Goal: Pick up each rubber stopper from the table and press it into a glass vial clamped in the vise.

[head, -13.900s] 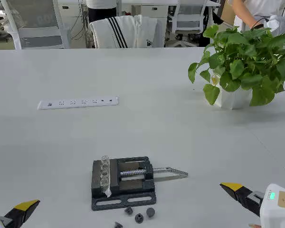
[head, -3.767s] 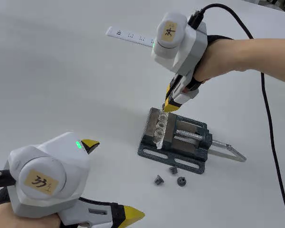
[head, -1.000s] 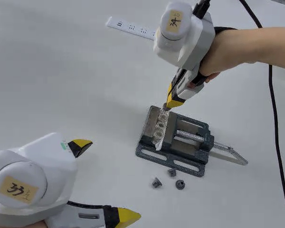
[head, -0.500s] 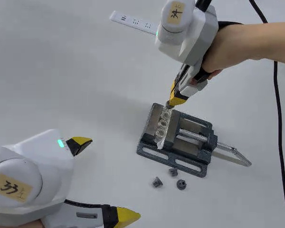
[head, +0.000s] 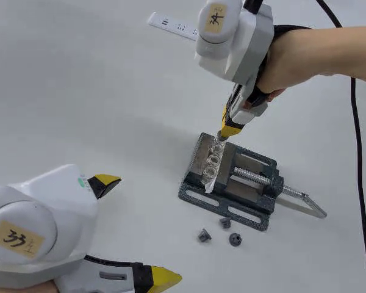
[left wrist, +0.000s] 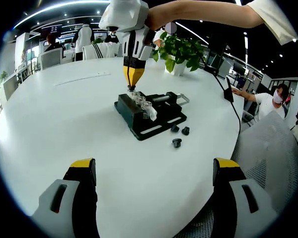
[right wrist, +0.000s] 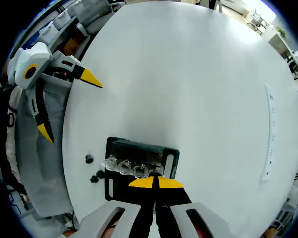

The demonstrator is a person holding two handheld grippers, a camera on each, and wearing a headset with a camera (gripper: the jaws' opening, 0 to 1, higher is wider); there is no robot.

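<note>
- Three rubber stoppers (head: 225, 223) loose on the table (head: 79, 104), near the front foot of the vise (head: 254, 183); small, light and probably squashy, so likely to roll or flip if nudged.
- Best pinched across the wider head, narrow end down, with only a gentle squeeze; too small here to make out how each one lies.
- Row of glass vials (head: 211, 162) upright between the vise faces; thin and brittle, so press straight down, never sideways.
- Right gripper (head: 223, 137) closed to a point, tip at the mouth of the end vial farthest from the person; cannot tell whether a stopper sits under it.
- Left gripper (left wrist: 154, 166) spread wide, holding nothing, hovering well apart from the vise.
</note>
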